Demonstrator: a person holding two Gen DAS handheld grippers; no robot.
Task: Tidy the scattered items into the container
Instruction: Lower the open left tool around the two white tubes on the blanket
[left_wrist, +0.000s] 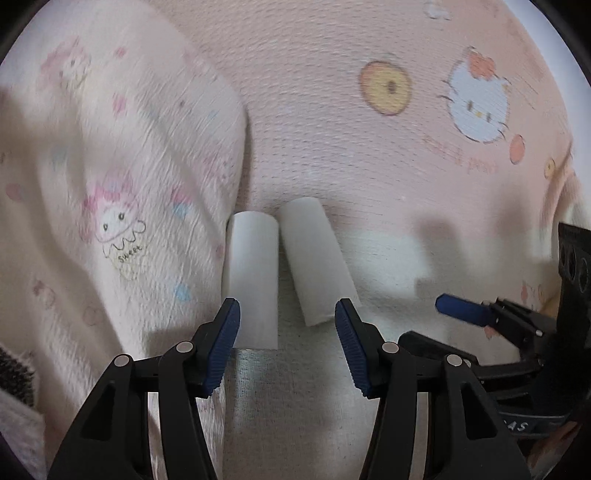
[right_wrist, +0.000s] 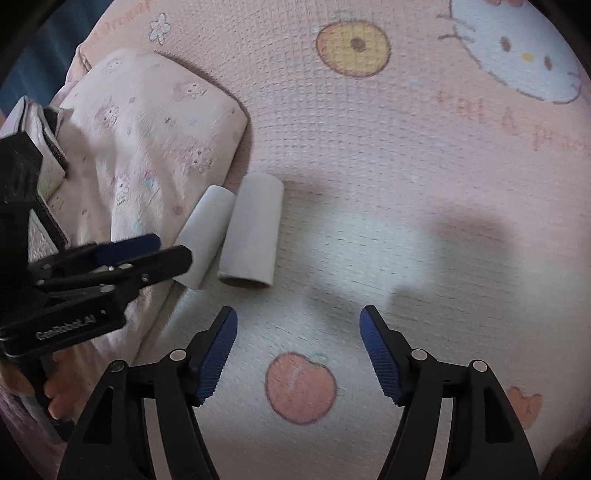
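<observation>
Two white cardboard tubes lie side by side on a pink cartoon-print sheet (left_wrist: 369, 155): the left tube (left_wrist: 251, 273) and the right tube (left_wrist: 317, 262). My left gripper (left_wrist: 288, 347) hovers open over their near ends. The left tube's near end sits just inside its left fingertip, and neither pad presses on anything. In the right wrist view the same tubes (right_wrist: 203, 236) (right_wrist: 255, 229) lie ahead and to the left. My right gripper (right_wrist: 299, 354) stands open over a printed peach with nothing between its fingers. The left gripper (right_wrist: 125, 251) shows side-on beside the tubes.
A soft pale pillow (left_wrist: 110, 184) (right_wrist: 147, 129) with small prints rises right against the left tube. A zipper-edged fabric item (right_wrist: 44, 158) sits at the far left behind the left gripper. The right gripper's blue fingertip (left_wrist: 461, 310) reaches in from the right. No container is in view.
</observation>
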